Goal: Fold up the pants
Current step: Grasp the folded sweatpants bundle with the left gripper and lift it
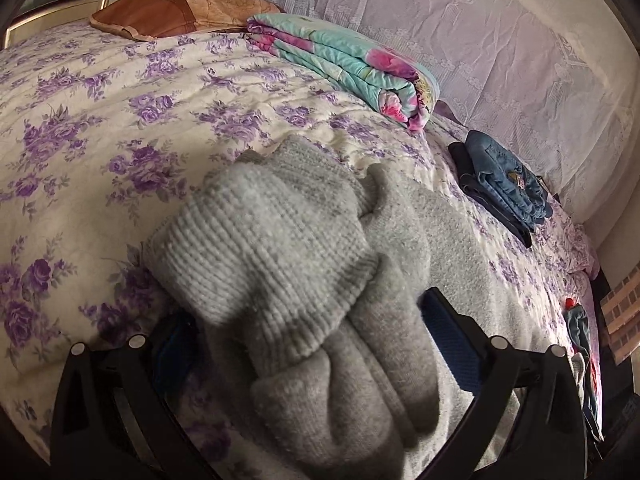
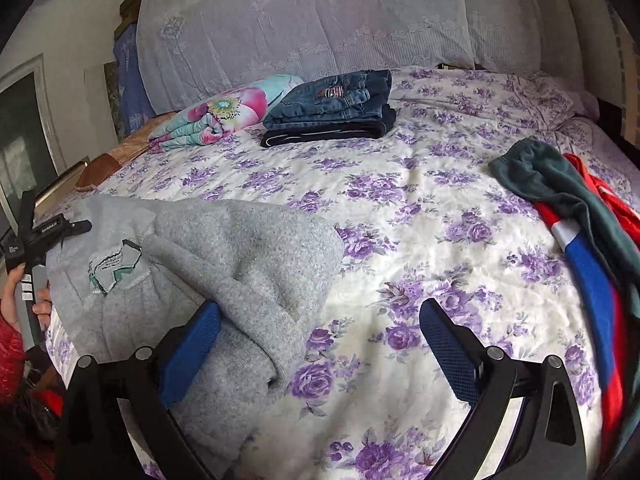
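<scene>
The grey knit pants [image 1: 272, 248] lie bunched on the purple-flowered bedspread [image 1: 100, 120], with a ribbed band folded over on top. My left gripper [image 1: 312, 336] is open, its jaws wide apart with the grey bundle lying between them. In the right wrist view the same grey pants [image 2: 240, 248] show a stitched patch. My right gripper [image 2: 320, 336] is open; its left blue finger [image 2: 192, 344] rests at the pants' edge, and mostly bare bedspread [image 2: 400, 208] lies between the jaws. A hand [image 2: 24, 292] in a red sleeve holds the left gripper's black body at the far left.
A stack of folded jeans [image 2: 336, 100] and a folded floral quilt [image 2: 224, 112] sit at the back of the bed. A heap of green, red and blue clothes [image 2: 580, 208] lies at the right edge. A brown pillow [image 1: 160, 14] is at the far left corner.
</scene>
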Demonstrator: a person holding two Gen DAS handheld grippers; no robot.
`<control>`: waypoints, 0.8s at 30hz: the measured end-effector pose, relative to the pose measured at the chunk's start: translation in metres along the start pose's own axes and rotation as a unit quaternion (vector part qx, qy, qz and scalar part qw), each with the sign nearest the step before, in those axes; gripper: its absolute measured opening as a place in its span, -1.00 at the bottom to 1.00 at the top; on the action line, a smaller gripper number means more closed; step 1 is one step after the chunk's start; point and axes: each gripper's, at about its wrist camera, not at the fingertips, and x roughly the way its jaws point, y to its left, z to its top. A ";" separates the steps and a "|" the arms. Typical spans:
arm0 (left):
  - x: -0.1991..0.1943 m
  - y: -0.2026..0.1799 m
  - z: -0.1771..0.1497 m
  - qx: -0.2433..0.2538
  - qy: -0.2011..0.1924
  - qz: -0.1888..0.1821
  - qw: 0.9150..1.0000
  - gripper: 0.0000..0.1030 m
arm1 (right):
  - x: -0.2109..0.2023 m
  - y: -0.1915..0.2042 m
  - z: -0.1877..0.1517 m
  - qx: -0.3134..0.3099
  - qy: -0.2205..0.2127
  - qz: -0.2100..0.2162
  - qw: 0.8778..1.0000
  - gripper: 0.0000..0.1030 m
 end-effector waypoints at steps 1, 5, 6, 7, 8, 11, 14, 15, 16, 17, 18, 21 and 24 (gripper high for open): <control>0.000 0.000 0.000 0.002 -0.001 0.001 1.000 0.92 | -0.003 0.003 0.000 -0.009 -0.005 -0.009 1.000 0.93; -0.001 -0.002 -0.002 0.008 -0.004 0.008 1.000 0.92 | -0.005 -0.002 -0.001 -0.003 -0.008 0.005 1.000 0.93; -0.001 -0.002 -0.002 0.008 -0.004 0.007 1.000 0.92 | -0.005 -0.005 0.000 0.006 -0.005 0.015 1.000 0.93; 0.000 -0.002 -0.002 0.008 -0.003 0.007 1.000 0.92 | -0.006 -0.008 0.002 0.013 -0.008 0.020 1.000 0.93; 0.000 -0.002 -0.002 0.009 -0.002 0.007 1.000 0.92 | -0.012 -0.009 0.004 0.018 -0.021 0.015 1.000 0.93; 0.000 -0.002 -0.002 0.008 -0.001 0.005 1.000 0.92 | -0.047 -0.011 0.018 0.014 -0.125 0.030 0.992 0.93; 0.001 -0.002 -0.003 0.009 0.003 0.001 1.000 0.92 | -0.057 -0.014 0.028 0.019 -0.182 0.074 0.980 0.93; 0.001 -0.003 -0.003 0.012 0.005 -0.001 1.000 0.92 | -0.046 -0.011 0.030 0.009 -0.159 0.073 0.985 0.93; 0.001 -0.003 -0.003 0.012 0.006 -0.003 1.000 0.92 | -0.031 -0.004 0.029 -0.015 -0.122 0.055 0.991 0.93; 0.001 -0.002 -0.003 0.012 0.006 -0.005 1.000 0.92 | -0.015 0.006 0.025 -0.048 -0.079 0.036 0.995 0.93; 0.001 -0.002 -0.003 0.011 0.006 -0.008 1.000 0.92 | 0.002 0.017 0.026 -0.081 -0.020 0.026 0.996 0.93; 0.000 0.000 -0.002 0.014 0.016 -0.020 1.000 0.92 | 0.012 0.044 0.017 -0.149 0.003 -0.017 0.989 0.93; -0.003 0.008 0.001 -0.002 0.013 -0.055 0.998 0.91 | 0.005 0.046 0.015 -0.152 -0.017 -0.028 0.988 0.93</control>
